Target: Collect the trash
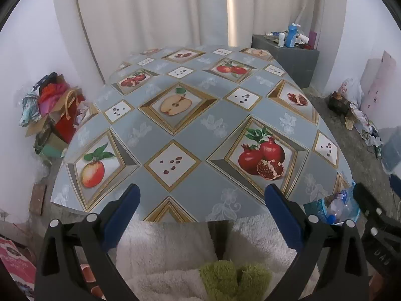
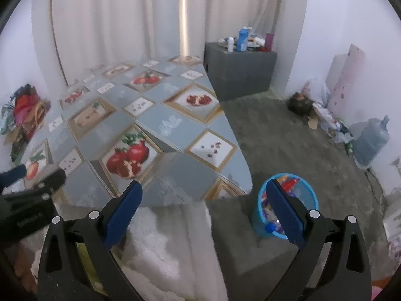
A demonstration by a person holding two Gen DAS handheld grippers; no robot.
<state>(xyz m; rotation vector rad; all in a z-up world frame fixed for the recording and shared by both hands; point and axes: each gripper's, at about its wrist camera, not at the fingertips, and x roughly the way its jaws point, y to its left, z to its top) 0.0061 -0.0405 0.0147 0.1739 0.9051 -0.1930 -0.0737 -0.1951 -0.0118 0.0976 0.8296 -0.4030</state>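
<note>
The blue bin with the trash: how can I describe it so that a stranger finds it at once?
Start from the table with the fruit-pattern cloth. On the grey carpet just off its near right corner stands the blue bin. It is round, open on top, and filled with colourful wrappers and a bottle, unlike the large water jug by the wall.

White curtains point(image 1: 155, 7) (sunlit gap), fruit-print table point(image 1: 200, 130), grey carpet point(image 2: 288, 138).

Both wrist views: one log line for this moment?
left tongs: open, empty | right tongs: open, empty | table: no trash seen | blue bin: on floor, holds trash
</note>
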